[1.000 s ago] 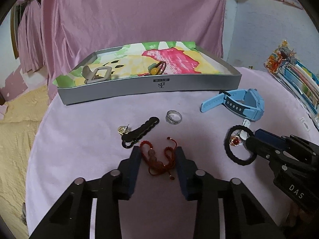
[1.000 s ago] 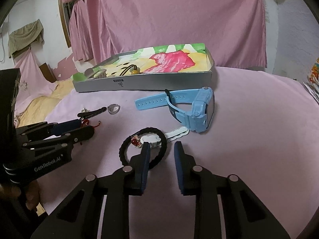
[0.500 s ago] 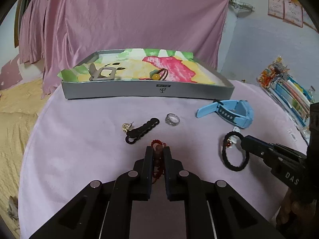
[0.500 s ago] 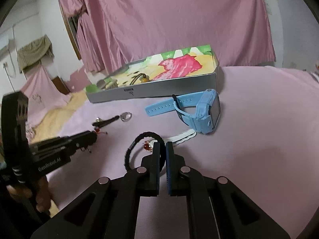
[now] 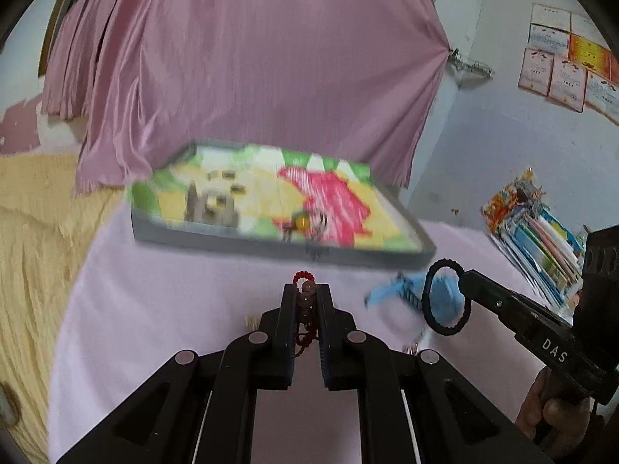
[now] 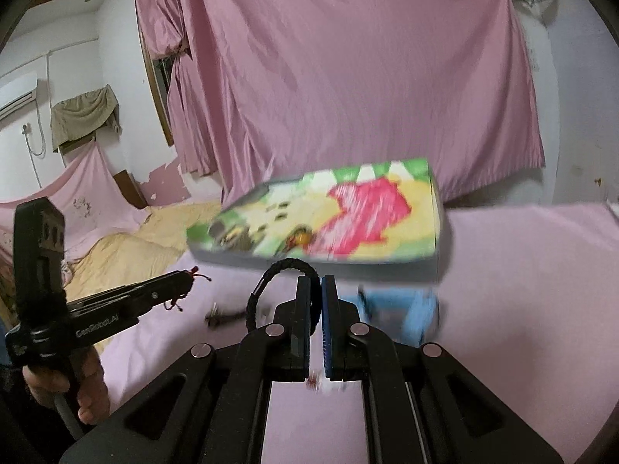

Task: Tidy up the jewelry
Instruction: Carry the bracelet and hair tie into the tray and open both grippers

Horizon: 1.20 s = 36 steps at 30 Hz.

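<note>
My left gripper (image 5: 306, 290) is shut on the red beaded bracelet (image 5: 304, 294) and holds it above the pink table. It also shows in the right wrist view (image 6: 185, 276). My right gripper (image 6: 321, 282) is shut on the black braided ring-shaped bracelet (image 6: 271, 282), lifted off the table; in the left wrist view the bracelet (image 5: 445, 301) hangs from that gripper's tip (image 5: 466, 279). The shallow grey tray (image 5: 240, 245) with a colourful lining stands ahead, holding a grey buckle piece (image 5: 211, 203) and a yellow-beaded item (image 5: 301, 222). The scene is blurred.
A blue watch (image 6: 402, 305) lies on the table below my right gripper. A small dark piece (image 6: 222, 317) lies left of it. Colourful packets (image 5: 537, 228) lie at the table's right edge. A pink curtain hangs behind the tray; a yellow bed is on the left.
Both grippers closed on their bracelets, lifted them off the table and moved forward toward the tray. The views now tilt upward and blur.
</note>
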Tool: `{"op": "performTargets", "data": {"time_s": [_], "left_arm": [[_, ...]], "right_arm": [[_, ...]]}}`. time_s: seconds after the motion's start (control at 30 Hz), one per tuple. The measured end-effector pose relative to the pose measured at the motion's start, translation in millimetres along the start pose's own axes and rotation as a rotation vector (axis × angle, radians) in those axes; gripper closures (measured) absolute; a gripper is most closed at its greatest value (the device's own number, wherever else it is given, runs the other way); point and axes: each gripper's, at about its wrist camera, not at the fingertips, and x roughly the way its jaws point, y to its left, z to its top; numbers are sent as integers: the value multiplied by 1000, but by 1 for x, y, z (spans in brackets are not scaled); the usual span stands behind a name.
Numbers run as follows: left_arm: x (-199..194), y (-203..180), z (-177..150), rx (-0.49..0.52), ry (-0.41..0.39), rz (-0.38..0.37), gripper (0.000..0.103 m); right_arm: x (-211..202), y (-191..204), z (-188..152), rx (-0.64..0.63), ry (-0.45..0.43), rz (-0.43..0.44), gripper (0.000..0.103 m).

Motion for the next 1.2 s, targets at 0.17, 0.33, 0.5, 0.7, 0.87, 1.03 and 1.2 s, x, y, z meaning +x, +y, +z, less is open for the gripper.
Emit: {"op": "performTargets", "data": {"time_s": [0.17,0.33,0.5,0.7,0.87,1.03,1.2], "left_arm": [[14,6,30,-2,-35,7,94],[37,15,57,-6,-40,5,94],[65,23,72,-4,-10,14,94],[93,26,70,-3,50,32,94],[110,25,63,5,124,73,93],[118,23,57,24,160,84,93],[123,24,55,22,185,110,93]], "right_arm": [[26,0,29,-20,-3,-33,98],[63,-4,55,-38,35,-96,98],[98,-13,62,-10,100,-124,98],[122,-13,58,-30,165,-144,98],[137,-14,51,-35,208,-146,98],[145,-13,48,-42,240,-145,98],[148,-17,46,-28,266,-160,94]]}}
